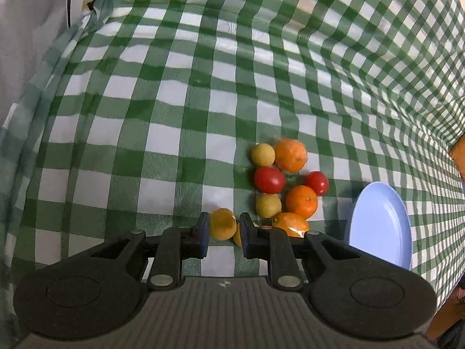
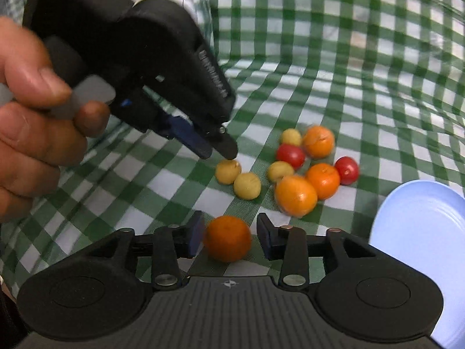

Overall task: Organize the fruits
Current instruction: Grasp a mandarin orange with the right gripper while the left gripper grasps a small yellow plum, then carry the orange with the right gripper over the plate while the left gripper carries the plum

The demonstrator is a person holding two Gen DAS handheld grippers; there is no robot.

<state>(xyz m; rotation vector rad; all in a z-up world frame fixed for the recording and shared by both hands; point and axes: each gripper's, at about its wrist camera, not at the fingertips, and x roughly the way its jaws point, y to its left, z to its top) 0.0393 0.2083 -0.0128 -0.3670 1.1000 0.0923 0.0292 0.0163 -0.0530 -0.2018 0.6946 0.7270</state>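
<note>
Green-and-white checked cloth covers the table, with a pale blue round plastic plate at its right. Loose fruits lie clustered: three oranges, two red tomatoes, several small yellow round fruits. Left gripper, held by a hand, hangs closed and empty above one yellow fruit. Right gripper straddles a separate orange; its left pad touches, the right stands clear.
</note>
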